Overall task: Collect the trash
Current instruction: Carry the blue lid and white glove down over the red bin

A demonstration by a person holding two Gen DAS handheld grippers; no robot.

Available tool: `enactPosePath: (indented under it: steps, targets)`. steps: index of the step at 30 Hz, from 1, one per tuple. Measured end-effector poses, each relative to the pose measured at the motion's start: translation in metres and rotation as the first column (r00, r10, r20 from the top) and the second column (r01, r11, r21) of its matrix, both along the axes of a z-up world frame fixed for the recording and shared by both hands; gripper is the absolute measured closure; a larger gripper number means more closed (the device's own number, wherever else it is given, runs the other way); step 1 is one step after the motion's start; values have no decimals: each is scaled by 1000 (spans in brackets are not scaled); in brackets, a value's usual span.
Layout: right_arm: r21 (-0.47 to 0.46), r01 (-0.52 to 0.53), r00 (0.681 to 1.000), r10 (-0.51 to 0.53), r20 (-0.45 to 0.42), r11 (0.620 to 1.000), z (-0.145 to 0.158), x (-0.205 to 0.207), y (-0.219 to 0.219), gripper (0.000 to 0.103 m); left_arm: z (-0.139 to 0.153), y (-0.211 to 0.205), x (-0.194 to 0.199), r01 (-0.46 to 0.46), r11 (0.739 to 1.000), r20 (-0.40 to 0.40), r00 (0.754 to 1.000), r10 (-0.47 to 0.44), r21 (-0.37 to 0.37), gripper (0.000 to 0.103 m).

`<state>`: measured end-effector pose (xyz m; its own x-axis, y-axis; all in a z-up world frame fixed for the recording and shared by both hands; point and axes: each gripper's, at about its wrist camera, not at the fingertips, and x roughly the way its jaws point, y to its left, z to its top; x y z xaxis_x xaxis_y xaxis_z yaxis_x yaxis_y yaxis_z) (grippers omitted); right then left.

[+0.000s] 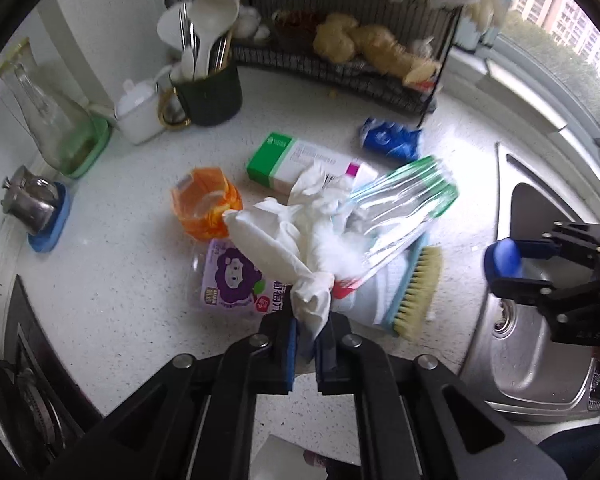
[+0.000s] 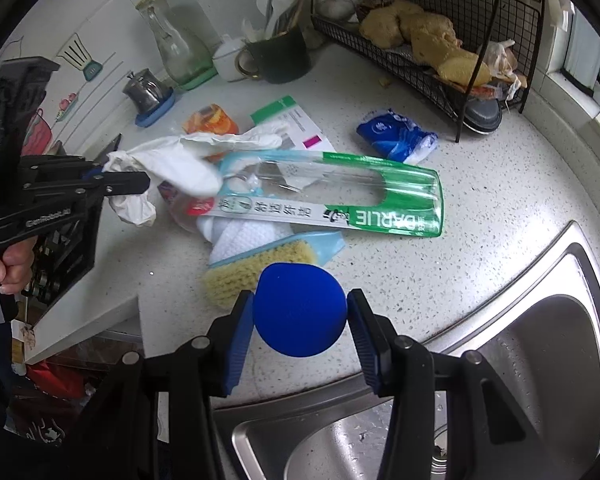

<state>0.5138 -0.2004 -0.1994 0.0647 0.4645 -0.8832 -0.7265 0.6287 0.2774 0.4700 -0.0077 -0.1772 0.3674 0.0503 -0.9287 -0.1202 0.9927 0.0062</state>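
Countertop [image 1: 132,240]: white speckled stone, running from a stove edge at my left to the window side at my right; trash lies strewn across its middle.
Sink [image 2: 540,360]: stainless steel, set into the counter at my right, below my right gripper.
Wire rack [image 2: 440,40]: black, at the back of the counter, holding brown lumpy items.
Toothbrush package [image 2: 340,196]: clear plastic with green ends, lying flat over a white cloth [image 2: 244,236] and a scrub brush [image 2: 256,272].
Medicine box [image 1: 296,160]: green and white, behind the package.
Blue wrapper [image 1: 392,140]: crumpled, near the rack's foot.
Orange wrapper [image 1: 206,204]: beside the tissue.
Tissue [image 1: 296,240]: white, crumpled, one twisted end pinched in my left gripper [image 1: 306,340], the rest draped over the pile.
Left jaws: clamped on the tissue.
Blue ball [image 2: 300,308]: squeezed in my right gripper [image 2: 300,320] above the counter's sink edge.
Right jaws: closed against the ball on both sides.
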Motion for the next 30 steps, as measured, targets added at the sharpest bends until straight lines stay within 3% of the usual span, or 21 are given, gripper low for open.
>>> enactPosePath:
  steps: [6, 17, 30]
  targets:
    - [10, -16, 999, 16, 29, 1000, 13, -9, 6, 58, 22, -15, -18, 29, 999, 36, 999, -30, 27, 97]
    - [34, -22, 997, 19, 68, 999, 40, -48, 5, 59, 51, -32, -83, 36, 999, 100, 994, -34, -24, 98]
    - [48, -6, 992, 0, 128, 999, 70, -157, 31, 58, 66, -29, -202, 71, 997, 131, 989, -67, -25, 98]
